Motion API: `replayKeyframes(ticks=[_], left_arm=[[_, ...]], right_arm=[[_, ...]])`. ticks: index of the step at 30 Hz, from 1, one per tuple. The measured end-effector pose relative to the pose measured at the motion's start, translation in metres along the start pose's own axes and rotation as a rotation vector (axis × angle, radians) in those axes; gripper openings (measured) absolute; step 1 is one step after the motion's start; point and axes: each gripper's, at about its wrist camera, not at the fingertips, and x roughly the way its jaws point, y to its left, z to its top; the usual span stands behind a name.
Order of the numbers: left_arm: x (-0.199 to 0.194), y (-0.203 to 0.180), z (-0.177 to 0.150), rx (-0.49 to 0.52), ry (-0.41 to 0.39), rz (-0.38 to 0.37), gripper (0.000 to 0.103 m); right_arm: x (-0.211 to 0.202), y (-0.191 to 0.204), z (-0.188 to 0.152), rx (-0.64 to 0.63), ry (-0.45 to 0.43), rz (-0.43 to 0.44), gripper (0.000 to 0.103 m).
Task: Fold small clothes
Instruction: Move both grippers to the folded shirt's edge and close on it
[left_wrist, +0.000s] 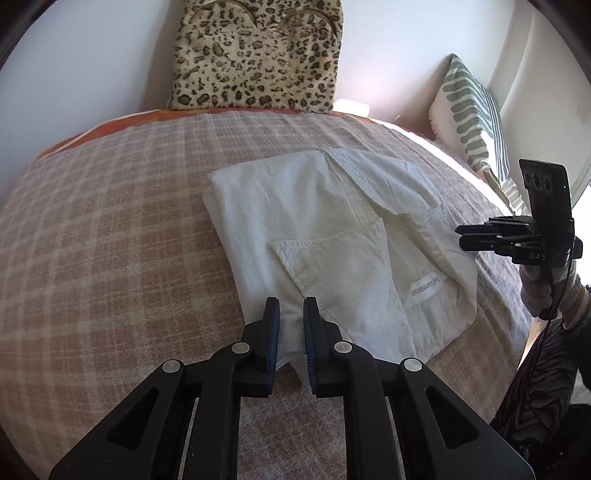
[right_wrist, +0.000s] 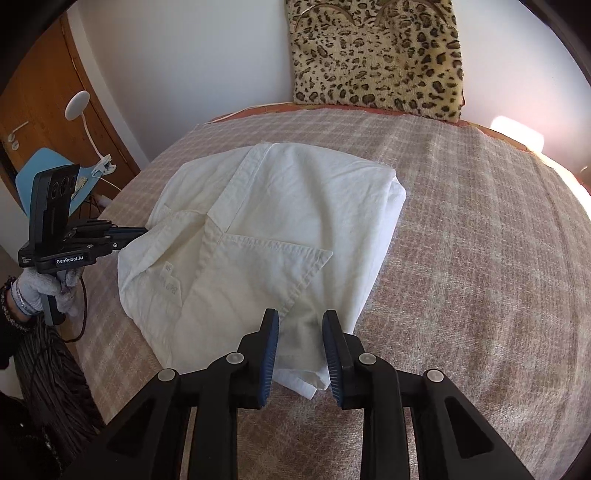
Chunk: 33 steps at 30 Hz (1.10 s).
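A white shirt lies folded into a compact bundle on the plaid bedspread, collar and label facing up. My left gripper hangs over the shirt's near corner, jaws slightly apart with cloth showing between them. In the right wrist view the shirt fills the middle and my right gripper is open over its near corner, holding nothing. The right gripper also shows in the left wrist view beside the shirt's right edge. The left gripper shows in the right wrist view at the shirt's left edge.
A leopard-print cushion leans on the wall at the head of the bed. A green-and-white striped cushion stands at the right. A wooden door, a blue chair and a clip lamp stand beyond the bed's left side.
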Motion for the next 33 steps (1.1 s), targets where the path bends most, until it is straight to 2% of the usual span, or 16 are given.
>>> replayKeyframes(ticks=[2, 5, 6, 9, 11, 13, 19, 22, 25, 28, 31, 33], left_arm=[[-0.002, -0.002, 0.011, 0.006, -0.029, 0.013, 0.012], [0.004, 0.003, 0.032, -0.024, -0.055, 0.044, 0.031], [0.006, 0.005, 0.038, -0.041, -0.068, 0.049, 0.035], [0.011, 0.005, 0.058, -0.04, -0.107, 0.08, 0.036], [0.017, 0.003, 0.066, -0.025, -0.12, 0.094, 0.036], [0.024, 0.001, 0.071, -0.013, -0.118, 0.097, 0.036], [0.043, -0.005, 0.076, 0.017, -0.092, 0.106, 0.036], [0.049, -0.004, 0.075, 0.022, -0.08, 0.105, 0.036], [0.061, 0.009, 0.074, -0.022, -0.05, 0.085, 0.036], [0.074, 0.022, 0.064, -0.091, 0.002, 0.017, 0.036], [0.072, 0.015, 0.057, -0.037, -0.022, 0.028, 0.036], [0.07, 0.018, 0.055, -0.042, -0.023, 0.008, 0.036]], right_arm=[[-0.012, -0.003, 0.008, -0.005, -0.054, 0.031, 0.028], [-0.023, -0.013, 0.025, 0.046, -0.148, 0.013, 0.034], [-0.024, -0.021, 0.031, 0.085, -0.18, 0.001, 0.041], [-0.022, -0.048, 0.046, 0.197, -0.24, 0.011, 0.042], [-0.017, -0.053, 0.057, 0.197, -0.249, -0.028, 0.038], [-0.01, -0.048, 0.068, 0.16, -0.245, -0.043, 0.031], [0.024, -0.028, 0.084, 0.063, -0.186, -0.072, 0.027], [0.038, -0.033, 0.086, 0.072, -0.162, -0.074, 0.027], [0.048, -0.045, 0.087, 0.115, -0.144, -0.06, 0.025], [0.061, -0.056, 0.083, 0.133, -0.104, -0.077, 0.025], [0.066, -0.065, 0.079, 0.161, -0.081, -0.069, 0.025], [0.066, -0.065, 0.079, 0.141, -0.065, -0.117, 0.026]])
